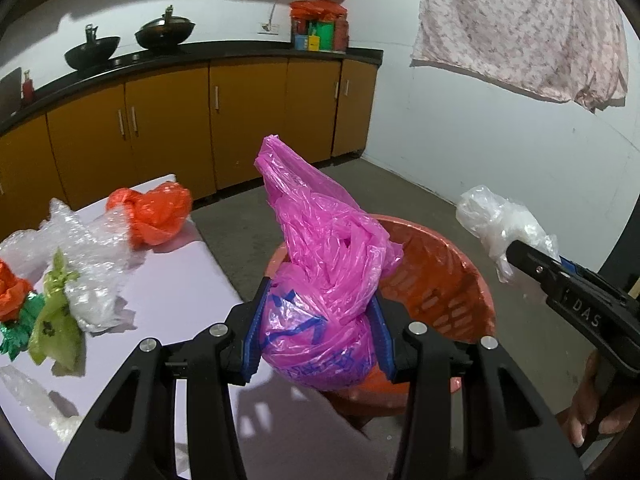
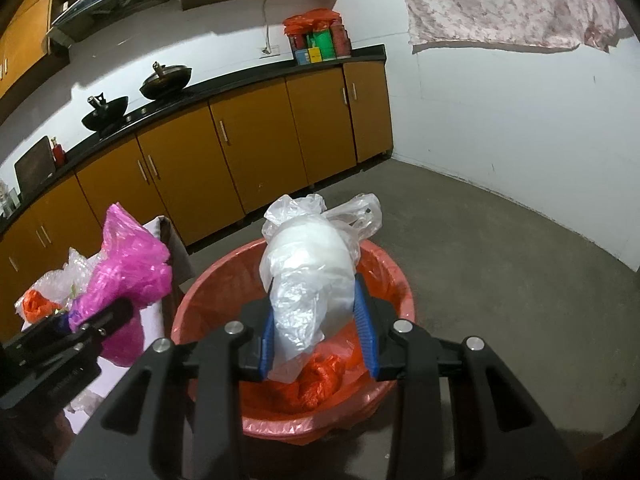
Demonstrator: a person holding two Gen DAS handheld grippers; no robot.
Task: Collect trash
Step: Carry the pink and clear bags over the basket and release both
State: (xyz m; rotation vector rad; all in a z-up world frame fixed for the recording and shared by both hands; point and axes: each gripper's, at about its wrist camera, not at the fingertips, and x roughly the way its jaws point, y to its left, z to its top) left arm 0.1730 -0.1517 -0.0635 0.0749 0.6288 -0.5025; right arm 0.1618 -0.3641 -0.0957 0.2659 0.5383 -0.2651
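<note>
My left gripper is shut on a knotted pink plastic bag with blue print, held over the near rim of the red bin. The pink bag and the left gripper show at the left of the right wrist view. My right gripper is shut on a clear white plastic bag above the red bin, which has an orange liner with orange plastic in its bottom. In the left wrist view that white bag and the right gripper hang right of the bin.
The white table at left carries an orange bag, bubble wrap, a yellow-green bag and green and orange scraps. Kitchen cabinets with woks run along the back. A flowered cloth hangs on the right wall.
</note>
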